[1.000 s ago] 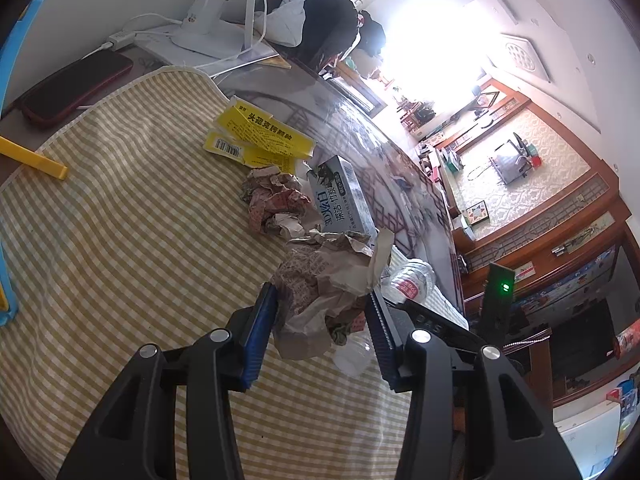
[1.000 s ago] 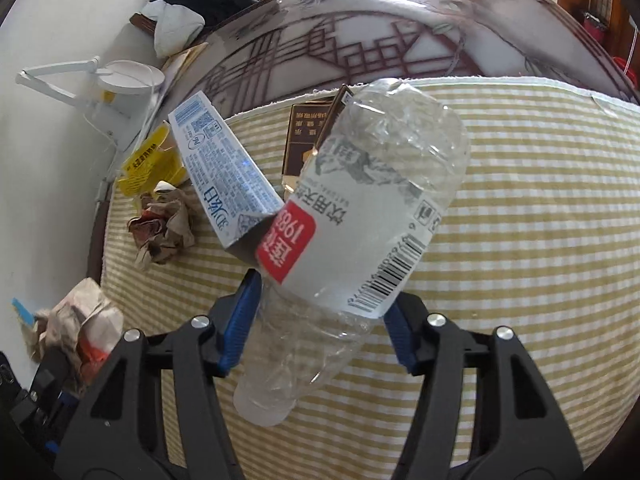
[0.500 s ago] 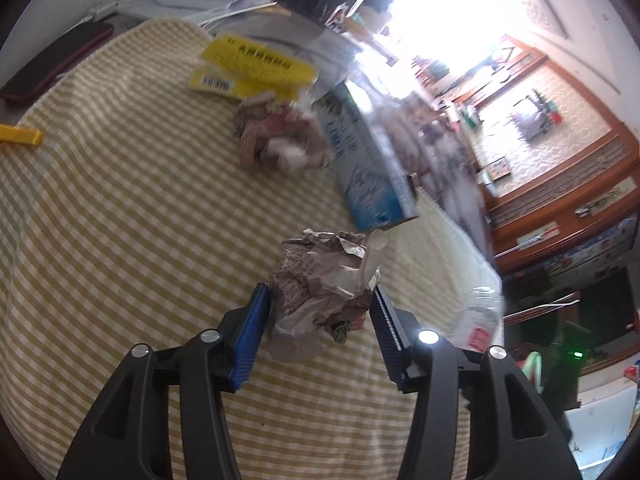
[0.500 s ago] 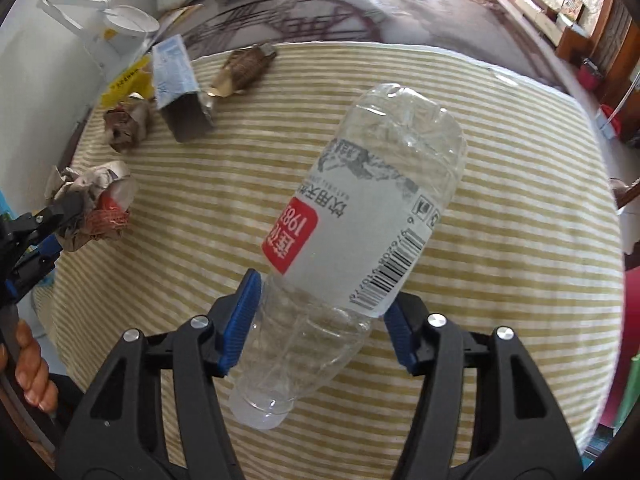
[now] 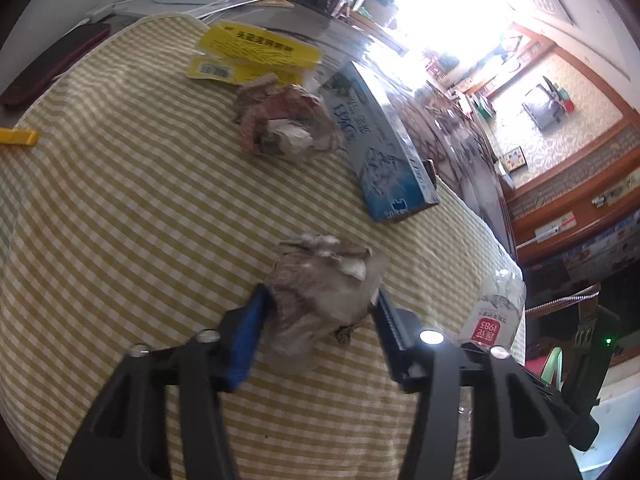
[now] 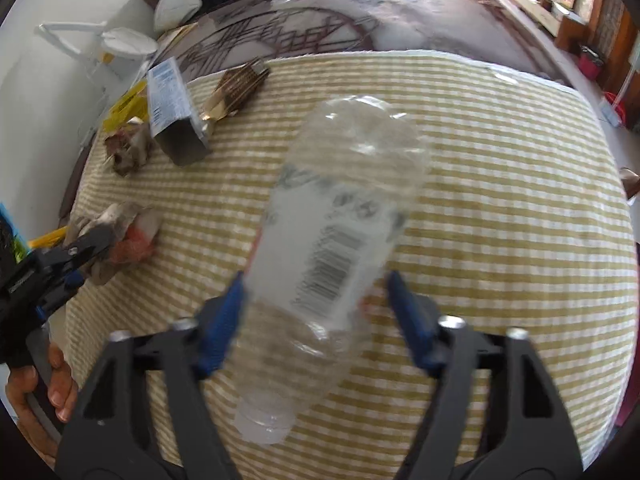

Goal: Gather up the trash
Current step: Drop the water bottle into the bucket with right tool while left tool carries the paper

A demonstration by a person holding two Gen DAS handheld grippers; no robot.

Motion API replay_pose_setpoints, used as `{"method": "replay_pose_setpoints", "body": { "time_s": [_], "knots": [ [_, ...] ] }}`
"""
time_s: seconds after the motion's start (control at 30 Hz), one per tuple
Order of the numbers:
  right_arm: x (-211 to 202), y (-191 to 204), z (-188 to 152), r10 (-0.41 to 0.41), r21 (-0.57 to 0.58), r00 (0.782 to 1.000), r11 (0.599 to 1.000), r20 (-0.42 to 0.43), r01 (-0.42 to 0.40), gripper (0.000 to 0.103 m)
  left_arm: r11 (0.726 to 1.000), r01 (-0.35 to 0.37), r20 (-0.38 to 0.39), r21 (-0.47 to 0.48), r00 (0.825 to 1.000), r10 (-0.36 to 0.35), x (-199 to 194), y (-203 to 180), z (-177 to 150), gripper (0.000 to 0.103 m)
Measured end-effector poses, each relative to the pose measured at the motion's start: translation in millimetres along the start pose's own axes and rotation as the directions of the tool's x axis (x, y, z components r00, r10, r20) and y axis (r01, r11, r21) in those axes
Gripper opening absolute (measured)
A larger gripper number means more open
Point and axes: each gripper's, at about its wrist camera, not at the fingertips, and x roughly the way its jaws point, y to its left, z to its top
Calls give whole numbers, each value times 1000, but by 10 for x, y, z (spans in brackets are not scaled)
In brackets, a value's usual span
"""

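My left gripper [image 5: 318,322] is shut on a crumpled paper ball [image 5: 320,284] and holds it above the yellow checked cloth [image 5: 120,220]. The ball and gripper also show in the right wrist view [image 6: 120,236]. My right gripper [image 6: 316,312] holds a clear plastic bottle [image 6: 336,240], base away from me, cap toward me; the right pad looks slightly apart from it and the bottle is blurred. The bottle shows in the left wrist view [image 5: 494,316]. On the cloth lie a second paper wad [image 5: 284,120], a blue carton [image 5: 380,148] and yellow packets [image 5: 256,48].
A brown wrapper [image 6: 236,88] lies by the carton [image 6: 172,112]. A yellow clip [image 5: 18,136] and a dark case [image 5: 52,64] sit at the cloth's left edge. A white lamp base [image 6: 120,40] and cables stand at the back on the dark glass table [image 6: 320,24].
Both grippers have lifted and pulled back from the pile with their loads. The bottle has turned so its barcode faces me, and the right jaws look slightly wider.
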Motion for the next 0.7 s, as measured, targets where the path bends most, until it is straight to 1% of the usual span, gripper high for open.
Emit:
{"method": "replay_pose_setpoints", "body": {
  "time_s": [0.03,0.1,0.23,0.3,0.37,0.47,0.53,0.63,0.7],
  "knots": [
    [-27,-2,-15,1,-5,1000,1000,9,-1,56,1000,8,6,1,1000,-8,-19,1,3,43],
    [-125,-12,-20,24,-2,999,1000,37,-24,56,1000,24,40,4,999,-24,-93,-14,13,42],
    [-412,-38,-22,71,-2,992,997,102,-71,56,999,3,131,33,991,-7,-300,-52,7,42],
    [-596,-48,-51,71,-20,987,997,143,-68,56,999,-4,158,45,987,-3,-372,-74,2,42],
    [-804,-83,-102,48,-44,979,998,198,-40,56,998,-18,181,61,983,7,-412,-109,-4,42],
    [-1094,-206,-200,-17,-61,955,997,296,36,56,994,-55,221,97,975,32,-458,-189,-20,42],
    [-1216,-332,-244,-55,-53,938,996,344,78,56,989,-80,242,122,969,48,-494,-225,-23,42],
    [-1334,-563,-277,-69,-13,923,997,379,80,56,978,-131,270,165,959,83,-503,-308,-63,42],
    [-1375,-698,-308,-72,12,919,997,387,73,56,969,-161,279,187,955,105,-491,-354,-118,42]
  ]
}}
